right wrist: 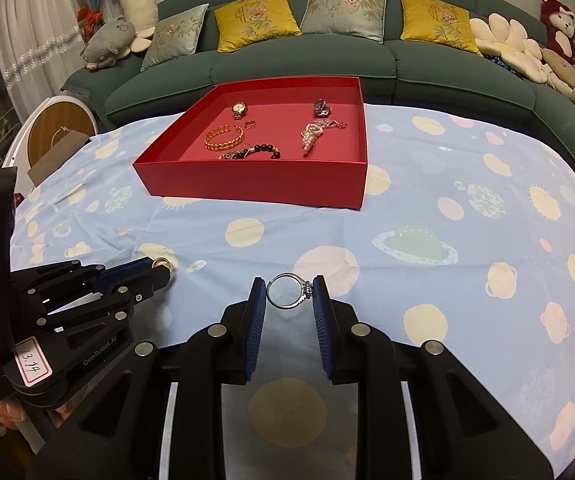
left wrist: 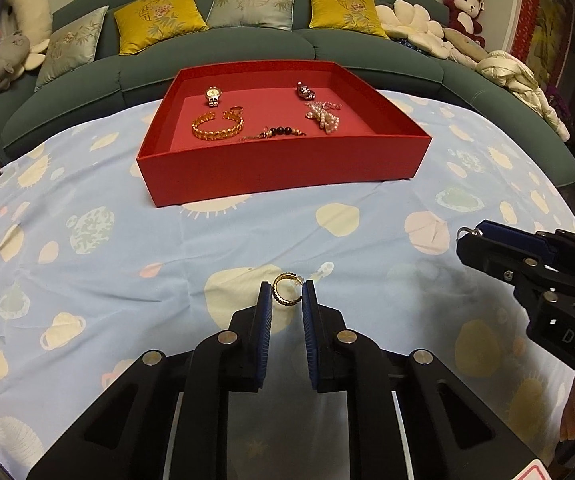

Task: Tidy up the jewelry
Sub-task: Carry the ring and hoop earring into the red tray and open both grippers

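a home living room. a long curved green sofa (right wrist: pixel 367 60) carries embroidered yellow and grey cushions (right wrist: pixel 253 20) and plush toys (right wrist: pixel 111 42). sheer curtains (right wrist: pixel 27 40) hang at left, and a planet-print cloth (right wrist: pixel 447 240) covers the bench.

Both wrist views are dim and warm, with soft indoor light from above. The tablecloth (left wrist: pixel 99 280) beyond each claw is evenly lit. Soft shadows lie under the claws. Fisheye distortion bends the sofa (right wrist: pixel 427 60) strongly (edges turn black).
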{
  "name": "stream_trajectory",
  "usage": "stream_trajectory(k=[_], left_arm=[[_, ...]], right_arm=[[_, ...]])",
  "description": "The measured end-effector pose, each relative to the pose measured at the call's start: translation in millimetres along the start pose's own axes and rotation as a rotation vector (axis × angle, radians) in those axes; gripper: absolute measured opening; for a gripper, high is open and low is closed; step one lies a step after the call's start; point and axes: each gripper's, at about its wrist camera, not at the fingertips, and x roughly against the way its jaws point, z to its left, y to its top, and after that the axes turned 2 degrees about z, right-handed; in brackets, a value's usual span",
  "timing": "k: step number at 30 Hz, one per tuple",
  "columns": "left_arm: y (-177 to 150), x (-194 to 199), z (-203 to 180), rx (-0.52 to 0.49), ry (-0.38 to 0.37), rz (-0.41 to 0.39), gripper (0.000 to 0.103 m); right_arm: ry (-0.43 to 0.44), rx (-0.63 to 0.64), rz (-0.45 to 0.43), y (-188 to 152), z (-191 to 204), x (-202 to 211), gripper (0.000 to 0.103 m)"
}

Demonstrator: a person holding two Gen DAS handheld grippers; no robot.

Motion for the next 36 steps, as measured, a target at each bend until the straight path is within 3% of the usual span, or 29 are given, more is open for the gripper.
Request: stream_trajectory(k=[8,15,21,30,32,33,34,36], left_arm=[[27.1,37.3,10.7,0.032,-0.041,-0.077,0.013],[104.3,55.4,40.3,0.104,-0.061,-0.153,0.013],[172.0,13.8,53.2,0.107,-0.015,-0.156,0.013],[213.9,-60.5,78.3,0.151,0.012,-0.082,0.013],[216.5,-68.0,85.3,0.181,0.012,-0.062,0.018],[217.1,-69.1,87.9,0.194,0.006,-0.058,0.025],[217.5,-68.2,90.9,0.208,0.012,-0.061,0.037],[215.7,-61.4,93.6,0.226,0.037,-0.078,0.045]], right_arm=[[0.025,-0.005,-0.034,14.3,4.3,10.1,0.023],[0.049,0.014,-0.118,77.1,9.1,24.9,0.023],[0.071,-0.002,-0.126,144.4,8.8,-18.0,0.023],[0.104,-0.096,-0.037,192.3,-5.4,-108.7,0.023],[0.126,-0.099,-0.027,194.8,-6.9,-119.4,0.024],[0.131,-0.099,-0.027,195.9,-7.0,-123.6,0.026],[0.127,-0.103,-0.032,196.0,-7.4,-125.1,0.031],[0.134,-0.13,-0.068,195.5,-10.1,-119.8,0.048]])
